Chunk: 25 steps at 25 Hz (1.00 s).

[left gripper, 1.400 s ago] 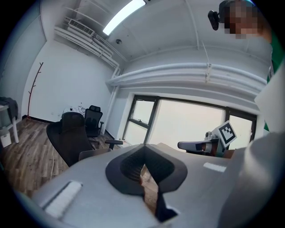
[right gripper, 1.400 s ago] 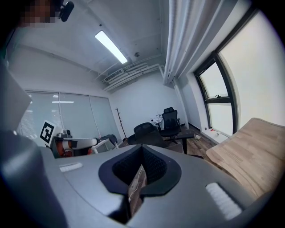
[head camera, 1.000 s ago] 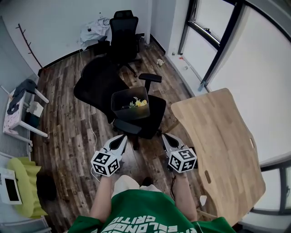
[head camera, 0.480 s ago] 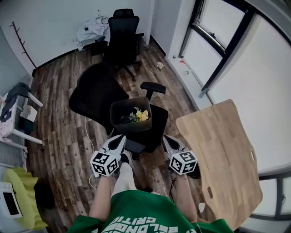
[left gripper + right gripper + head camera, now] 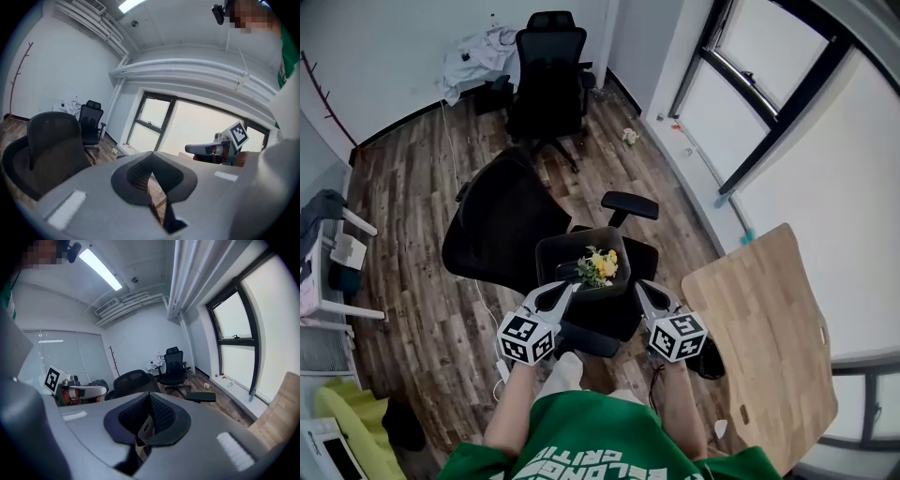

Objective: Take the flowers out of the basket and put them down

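Looking steeply down, the head view shows a person in a green top holding two grey two-jaw grippers over a dark wood-plank floor (image 5: 412, 309). Much is hidden. The hands sit under the black-and-white marker cubes (image 5: 528, 337). The flower stems sink out of sight inside the basket, and the basket covers most of the seat of the nearer black mesh office chair (image 5: 502, 220).

At the far left, a white side table (image 5: 337, 258) is cut off by the frame edge. A wide stretch of bare floor lies between it and the chair.

The left gripper (image 5: 565, 289) has its jaws pressed together with nothing between them. Its tip lies just beside the near left corner of the dark grey rectangular basket (image 5: 551, 251), which stands on the chair seat. The small bunch of yellow flowers (image 5: 600, 265) with green leaves lies inside the basket, towards its near right side.

The right gripper (image 5: 643, 289) is likewise closed and empty, with its tip near the basket's right wall. In both gripper views the grey gripper bodies fill the lower half, and the basket cannot be seen there.

At the right, a pale wooden table (image 5: 769, 319) with a curved edge runs out of the frame. A narrow strip of floor separates it from the chair.

A second ago the chair and basket lay well beyond the gripper tips. Now they are close, and the table sits further right.
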Available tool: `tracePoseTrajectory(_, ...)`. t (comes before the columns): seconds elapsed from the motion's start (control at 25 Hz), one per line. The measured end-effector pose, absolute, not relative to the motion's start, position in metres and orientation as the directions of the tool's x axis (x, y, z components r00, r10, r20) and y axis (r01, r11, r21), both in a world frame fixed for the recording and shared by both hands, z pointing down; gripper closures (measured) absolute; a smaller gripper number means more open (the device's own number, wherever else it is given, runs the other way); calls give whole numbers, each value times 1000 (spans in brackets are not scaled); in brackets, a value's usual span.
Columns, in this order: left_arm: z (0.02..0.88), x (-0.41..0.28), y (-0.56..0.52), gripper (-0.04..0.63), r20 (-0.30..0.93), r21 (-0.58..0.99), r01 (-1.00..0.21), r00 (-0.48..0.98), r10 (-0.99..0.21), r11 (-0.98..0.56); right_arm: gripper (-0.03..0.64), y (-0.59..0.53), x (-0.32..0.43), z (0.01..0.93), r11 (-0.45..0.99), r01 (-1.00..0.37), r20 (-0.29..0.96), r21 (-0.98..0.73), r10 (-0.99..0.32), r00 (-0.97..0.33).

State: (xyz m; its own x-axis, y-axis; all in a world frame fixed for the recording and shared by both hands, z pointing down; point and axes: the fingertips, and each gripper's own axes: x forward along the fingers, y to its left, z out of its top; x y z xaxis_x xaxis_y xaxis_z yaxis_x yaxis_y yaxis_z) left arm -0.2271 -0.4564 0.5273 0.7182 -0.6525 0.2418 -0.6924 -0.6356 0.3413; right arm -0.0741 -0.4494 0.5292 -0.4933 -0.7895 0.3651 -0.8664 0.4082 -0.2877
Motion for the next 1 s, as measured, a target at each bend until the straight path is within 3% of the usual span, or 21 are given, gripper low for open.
tracePoseTrajectory(0.44, 546, -234, -504, 575, 268, 358, -681, 730, -629, -639, 612, -506, -91, 535, 411, -870, 392, -271, -779, -490)
tracePoseTrajectory(1.0, 568, -195, -535, 575, 337, 346, -745, 666, -665, -571, 612, -559, -48, 550, 484, -817, 399, -313, -714, -575)
